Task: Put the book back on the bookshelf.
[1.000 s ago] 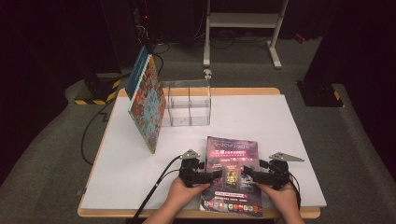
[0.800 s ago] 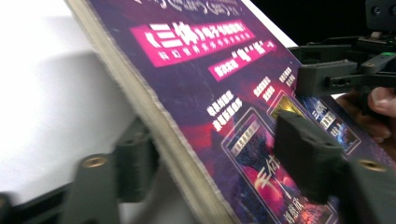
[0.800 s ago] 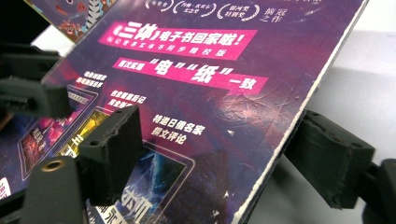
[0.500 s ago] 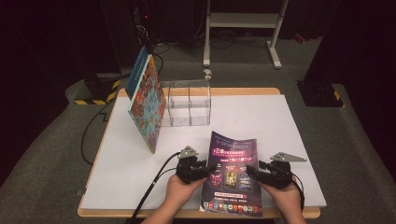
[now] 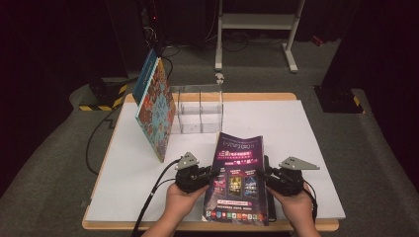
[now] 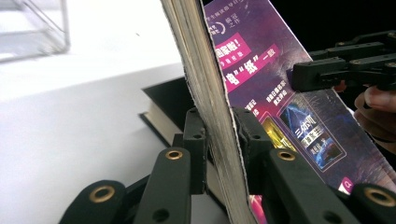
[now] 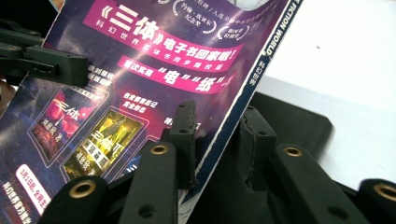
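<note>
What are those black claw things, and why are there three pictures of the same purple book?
Those claws are hand-held grabbers. A person sits at a white table and holds one in each hand: the left gripper and the right gripper. Each has two black fingers that squeeze together like tongs.

One picture is taken from a camera high above the table, looking down. The other two come from small cameras riding on the grabbers, so they look very close up.

Both grabbers pinch the purple magazine, one on each side edge, tilting its far end up off the table. Under it lies a dark book.

Farther back stands a clear plastic box, and a colourful picture book stands leaning beside it.
</note>
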Demonstrator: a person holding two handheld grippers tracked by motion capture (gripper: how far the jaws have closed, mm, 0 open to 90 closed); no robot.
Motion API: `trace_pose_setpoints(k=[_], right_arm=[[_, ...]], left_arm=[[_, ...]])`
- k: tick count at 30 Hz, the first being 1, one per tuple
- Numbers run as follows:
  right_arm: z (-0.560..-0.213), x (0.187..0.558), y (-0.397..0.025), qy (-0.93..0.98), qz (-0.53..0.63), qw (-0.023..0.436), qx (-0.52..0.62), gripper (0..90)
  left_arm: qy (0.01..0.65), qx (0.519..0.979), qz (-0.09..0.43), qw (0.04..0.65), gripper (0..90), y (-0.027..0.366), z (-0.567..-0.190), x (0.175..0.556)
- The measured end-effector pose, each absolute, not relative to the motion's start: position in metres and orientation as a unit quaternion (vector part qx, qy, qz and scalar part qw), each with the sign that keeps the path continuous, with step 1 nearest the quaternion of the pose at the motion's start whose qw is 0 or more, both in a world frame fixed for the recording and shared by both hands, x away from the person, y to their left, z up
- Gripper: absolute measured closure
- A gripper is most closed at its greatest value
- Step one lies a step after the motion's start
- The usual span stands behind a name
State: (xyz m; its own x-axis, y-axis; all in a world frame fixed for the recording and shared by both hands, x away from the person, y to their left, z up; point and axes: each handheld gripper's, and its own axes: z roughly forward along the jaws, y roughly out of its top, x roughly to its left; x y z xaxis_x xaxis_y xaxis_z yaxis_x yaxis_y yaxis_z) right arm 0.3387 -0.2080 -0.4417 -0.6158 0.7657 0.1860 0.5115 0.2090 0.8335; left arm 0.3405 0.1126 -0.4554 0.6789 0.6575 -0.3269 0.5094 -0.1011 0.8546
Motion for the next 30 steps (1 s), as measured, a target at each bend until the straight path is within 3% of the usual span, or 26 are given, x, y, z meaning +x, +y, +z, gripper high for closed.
trace_pose_setpoints(k=[12,16,30], right_arm=[[-0.425,0.36,-0.139,0.769,0.485,0.113,0.401,73.7],[-0.42,0.366,-0.113,0.774,0.485,0.124,0.386,74.5],[-0.397,0.404,-0.077,0.765,0.493,0.174,0.376,80.2]], left_arm=[[0.414,0.712,0.121,0.554,80.0,0.181,-0.448,0.34],[0.424,0.702,0.142,0.555,81.3,0.199,-0.444,0.344],[0.426,0.674,0.22,0.562,82.8,0.209,-0.428,0.384]])
